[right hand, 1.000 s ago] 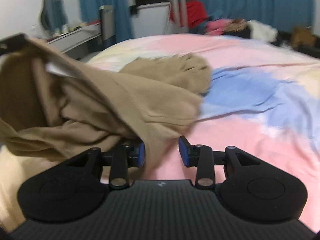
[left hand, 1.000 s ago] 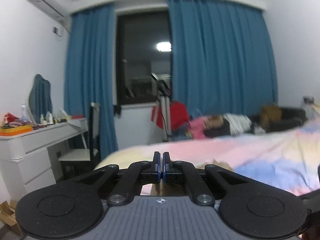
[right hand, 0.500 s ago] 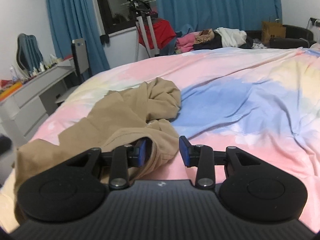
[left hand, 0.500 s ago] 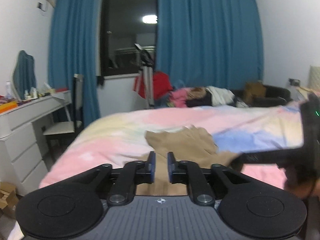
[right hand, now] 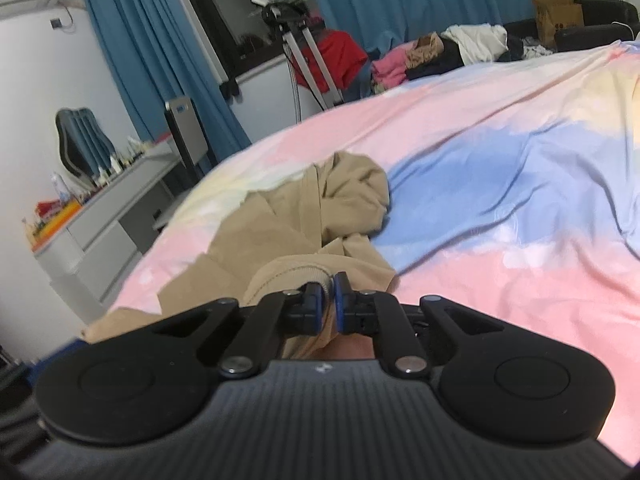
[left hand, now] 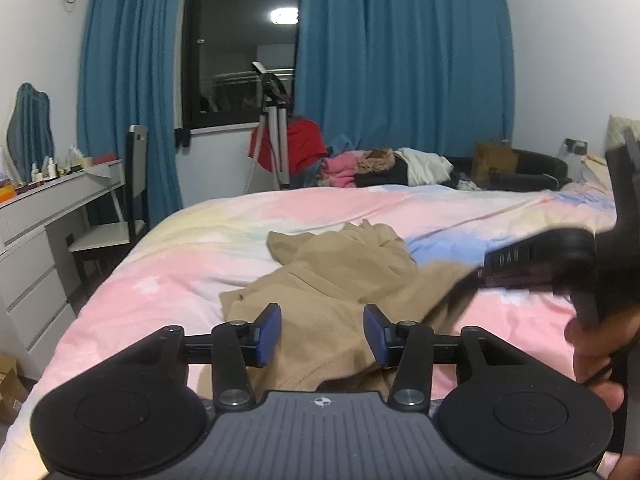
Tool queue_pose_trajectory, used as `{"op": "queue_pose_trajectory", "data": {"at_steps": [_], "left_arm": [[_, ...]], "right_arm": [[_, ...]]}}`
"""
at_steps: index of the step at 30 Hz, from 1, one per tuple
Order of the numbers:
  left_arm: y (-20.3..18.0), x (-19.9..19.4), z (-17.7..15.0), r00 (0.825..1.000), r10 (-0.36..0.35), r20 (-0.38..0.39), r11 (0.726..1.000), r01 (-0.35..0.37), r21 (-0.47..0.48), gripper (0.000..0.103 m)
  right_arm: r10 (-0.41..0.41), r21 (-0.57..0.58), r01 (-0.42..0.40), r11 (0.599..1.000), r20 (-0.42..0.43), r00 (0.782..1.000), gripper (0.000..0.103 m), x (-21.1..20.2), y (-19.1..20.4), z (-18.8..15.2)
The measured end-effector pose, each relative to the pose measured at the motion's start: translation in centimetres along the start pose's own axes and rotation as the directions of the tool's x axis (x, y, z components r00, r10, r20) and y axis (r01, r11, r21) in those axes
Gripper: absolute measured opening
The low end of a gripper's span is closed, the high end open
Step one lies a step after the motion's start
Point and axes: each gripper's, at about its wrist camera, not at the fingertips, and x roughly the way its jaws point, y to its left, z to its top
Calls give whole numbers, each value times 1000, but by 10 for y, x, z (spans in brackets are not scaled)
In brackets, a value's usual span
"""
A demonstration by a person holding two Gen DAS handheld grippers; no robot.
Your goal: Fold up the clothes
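Note:
A tan garment [left hand: 336,280] lies crumpled on the pastel bedspread [left hand: 192,256]. My left gripper [left hand: 322,332] is open just above the garment's near edge, holding nothing. My right gripper [right hand: 327,300] is shut on a ribbed hem of the tan garment [right hand: 280,232]; the cloth bunches between its blue pads. The right gripper's body also shows at the right of the left wrist view [left hand: 560,256], held by a hand, over the garment's right side.
A white dresser [left hand: 36,248] with bottles and a chair [left hand: 120,216] stand left of the bed. A tripod [left hand: 272,140] and a clothes pile [left hand: 380,164] sit beyond the bed, under blue curtains. A bare stretch of bedspread [right hand: 520,200] lies right of the garment.
My left gripper opened, let go of the garment and tilted down toward the bed. The garment dropped onto the bedspread. My right gripper closed on its hem.

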Motion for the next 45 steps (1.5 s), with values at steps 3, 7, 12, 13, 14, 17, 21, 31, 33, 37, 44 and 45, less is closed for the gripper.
{"op": "queue_pose_trajectory", "data": {"at_steps": [3, 7, 12, 13, 14, 17, 21, 31, 33, 37, 44, 45], "left_arm": [[-9, 1, -4, 1000, -16, -12, 998, 17, 59, 51], [-24, 3, -12, 999, -39, -38, 987, 44, 153, 53], [-42, 18, -28, 996, 14, -92, 964, 11, 265, 56], [-45, 22, -32, 994, 28, -105, 957, 3, 290, 56], [-47, 26, -35, 992, 46, -113, 950, -9, 311, 56], [-49, 33, -41, 987, 103, -121, 937, -55, 346, 56], [-37, 33, -38, 983, 157, -97, 943, -120, 309, 40], [19, -13, 11, 974, 156, 164, 983, -138, -119, 4], [20, -18, 16, 972, 150, 180, 983, -128, -128, 4], [21, -20, 20, 974, 139, 178, 986, -119, -119, 4], [23, -26, 18, 977, 139, 163, 985, -119, -128, 4], [24, -26, 16, 978, 141, 156, 984, -121, -130, 4]], "right_arm": [[13, 17, -13, 1000, 28, 1000, 9, -7, -3, 4], [31, 37, -33, 999, 60, 998, 8, -16, -6, 9], [51, 54, -56, 997, 88, 995, 8, -23, -9, 15], [54, 56, -59, 997, 90, 995, 8, -23, -9, 15], [55, 58, -61, 996, 92, 994, 8, -23, -9, 16], [52, 60, -58, 996, 91, 994, 8, -22, -10, 15], [40, 69, -46, 997, 88, 995, 8, -20, -12, 15], [57, 43, -57, 997, 10, 998, 10, -6, -10, 10], [57, 3, -57, 998, -8, 998, 10, -4, -3, 8], [-12, -174, 6, 985, -35, 999, 12, 1, 17, 1], [-85, -367, 48, 929, -88, 992, 44, 14, 34, -17], [-111, -369, 79, 926, -66, 992, 44, 13, 34, -17]]}}
